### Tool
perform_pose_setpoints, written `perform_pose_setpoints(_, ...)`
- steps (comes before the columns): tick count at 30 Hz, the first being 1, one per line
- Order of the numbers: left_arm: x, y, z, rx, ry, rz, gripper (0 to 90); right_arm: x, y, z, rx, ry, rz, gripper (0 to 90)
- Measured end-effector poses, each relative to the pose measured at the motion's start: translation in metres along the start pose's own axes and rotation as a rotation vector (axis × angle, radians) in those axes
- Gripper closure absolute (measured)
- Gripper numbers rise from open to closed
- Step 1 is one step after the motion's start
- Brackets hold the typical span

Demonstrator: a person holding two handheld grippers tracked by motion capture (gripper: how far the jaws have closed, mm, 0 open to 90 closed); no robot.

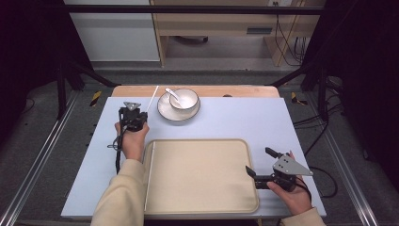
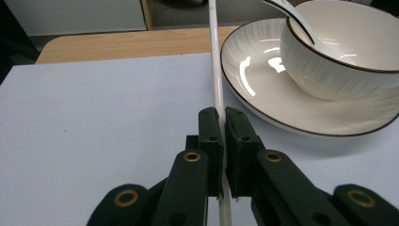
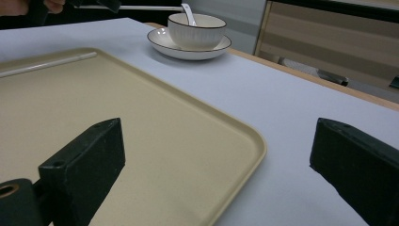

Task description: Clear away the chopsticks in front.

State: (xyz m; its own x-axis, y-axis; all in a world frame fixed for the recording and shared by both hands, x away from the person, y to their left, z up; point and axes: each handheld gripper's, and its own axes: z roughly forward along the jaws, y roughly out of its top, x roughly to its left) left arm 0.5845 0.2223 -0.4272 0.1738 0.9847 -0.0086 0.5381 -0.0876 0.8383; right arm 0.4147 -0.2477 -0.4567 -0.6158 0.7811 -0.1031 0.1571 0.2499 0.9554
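My left gripper [image 1: 139, 114] [image 2: 221, 117] is shut on a thin white stick [image 1: 152, 98] [image 2: 214, 61] that points away past its jaws, just left of a white plate [image 1: 164, 111] [image 2: 263, 80]. A white bowl [image 1: 186, 100] [image 2: 339, 56] with a spoon [image 1: 173, 94] [image 2: 291, 16] in it stands on that plate. A second white stick [image 1: 147, 174] [image 3: 47, 63] lies along the left edge of a beige tray [image 1: 202, 174] [image 3: 141, 117]. My right gripper [image 1: 259, 160] [image 3: 219, 141] stands open over the tray's right rim, nothing between its jaws.
The tray lies on a pale blue mat [image 1: 244, 117] that covers a wooden table [image 1: 235, 90]. Black frame bars [image 1: 188, 9] and cables [image 1: 324, 127] surround the table. In the right gripper view the bowl [image 3: 195, 30] stands far off, beyond the tray.
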Motion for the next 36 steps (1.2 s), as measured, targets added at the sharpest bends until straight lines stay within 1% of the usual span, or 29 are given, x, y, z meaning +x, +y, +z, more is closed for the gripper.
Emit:
perform_pose_setpoints(3,0.001,-0.007,-0.010,-0.005,-0.003,-0.013,85.4,0.000,0.000,0.000,-0.002,-0.001,0.003,3.9)
perform_pose_setpoints(4,0.003,-0.012,-0.016,-0.014,-0.002,-0.030,85.4,-0.001,0.000,0.000,-0.001,-0.002,0.003,3.9)
perform_pose_setpoints(5,0.003,-0.012,-0.016,-0.014,-0.002,-0.030,85.4,-0.001,0.000,0.000,-0.003,-0.002,0.003,3.9)
perform_pose_setpoints(6,0.004,-0.016,-0.024,-0.023,0.004,-0.037,85.4,-0.001,0.000,-0.001,-0.004,-0.002,0.005,3.9)
perform_pose_setpoints(7,0.004,-0.016,-0.024,-0.023,0.004,-0.037,85.4,-0.001,0.000,-0.001,-0.005,-0.002,0.006,3.9)
perform_pose_setpoints(10,0.006,-0.024,-0.036,-0.029,0.005,-0.054,85.4,-0.001,0.000,-0.001,-0.007,-0.001,0.009,3.9)
perform_pose_setpoints(12,0.007,-0.030,-0.044,-0.039,-0.002,-0.084,85.3,-0.002,0.000,-0.001,-0.008,0.000,0.010,4.0)
perform_pose_setpoints(14,0.006,-0.036,-0.054,-0.054,0.003,-0.099,85.4,-0.001,0.001,-0.001,-0.009,0.002,0.013,3.9)
perform_pose_setpoints(15,0.005,-0.039,-0.059,-0.065,-0.001,-0.113,85.4,-0.001,0.001,-0.001,-0.010,0.002,0.015,3.9)
perform_pose_setpoints(16,0.004,-0.042,-0.063,-0.067,-0.003,-0.114,85.4,-0.001,0.001,-0.001,-0.010,0.002,0.016,4.0)
perform_pose_setpoints(17,0.002,-0.046,-0.069,-0.073,0.002,-0.107,85.4,-0.001,0.001,-0.001,-0.011,0.003,0.015,4.0)
perform_pose_setpoints(19,0.001,-0.051,-0.078,-0.093,-0.002,-0.121,85.3,-0.001,0.001,-0.001,-0.014,0.004,0.015,3.9)
perform_pose_setpoints(23,-0.002,-0.062,-0.097,-0.128,-0.005,-0.132,85.4,-0.001,0.000,-0.003,-0.016,0.000,0.026,3.8)
perform_pose_setpoints(26,-0.006,-0.069,-0.105,-0.140,-0.004,-0.142,85.3,-0.002,0.000,-0.003,-0.013,-0.005,0.032,3.9)
perform_pose_setpoints(30,-0.009,-0.075,-0.114,-0.146,-0.005,-0.161,85.4,-0.003,-0.001,-0.008,-0.006,-0.030,0.007,3.3)
perform_pose_setpoints(31,-0.012,-0.076,-0.116,-0.146,-0.004,-0.157,85.3,-0.005,-0.001,-0.012,-0.017,-0.046,0.017,3.0)
perform_pose_setpoints(33,-0.016,-0.078,-0.117,-0.146,-0.009,-0.154,85.3,-0.006,-0.001,-0.012,-0.022,-0.048,0.019,2.9)
perform_pose_setpoints(36,-0.025,-0.081,-0.121,-0.147,-0.002,-0.150,85.3,-0.008,-0.001,-0.012,-0.030,-0.048,0.022,3.0)
